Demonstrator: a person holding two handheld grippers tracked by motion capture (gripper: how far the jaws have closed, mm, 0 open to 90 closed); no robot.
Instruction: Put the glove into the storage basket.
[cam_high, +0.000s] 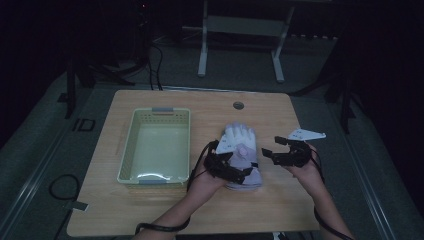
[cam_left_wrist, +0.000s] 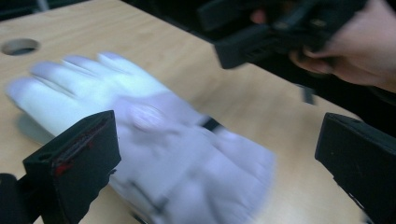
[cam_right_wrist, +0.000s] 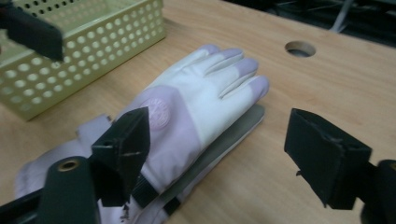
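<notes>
High view: one wooden table (cam_high: 150, 210), one pale green perforated basket (cam_high: 155, 147) on its left half, one stack of white-and-lilac gloves (cam_high: 240, 142) just right of the basket. The left gripper (cam_high: 231, 167) is over the stack's cuff end, the right gripper (cam_high: 280, 150) just beside the stack. One cable hole (cam_high: 238, 105) at the far edge. Dim room, grey floor.

Left gripper view: jaws apart, nothing between the pads; gloves (cam_left_wrist: 154, 140) blurred beneath.

Right gripper view: jaws apart, empty; two gloves (cam_right_wrist: 196, 102) stacked, basket (cam_right_wrist: 93, 46) beyond.
</notes>
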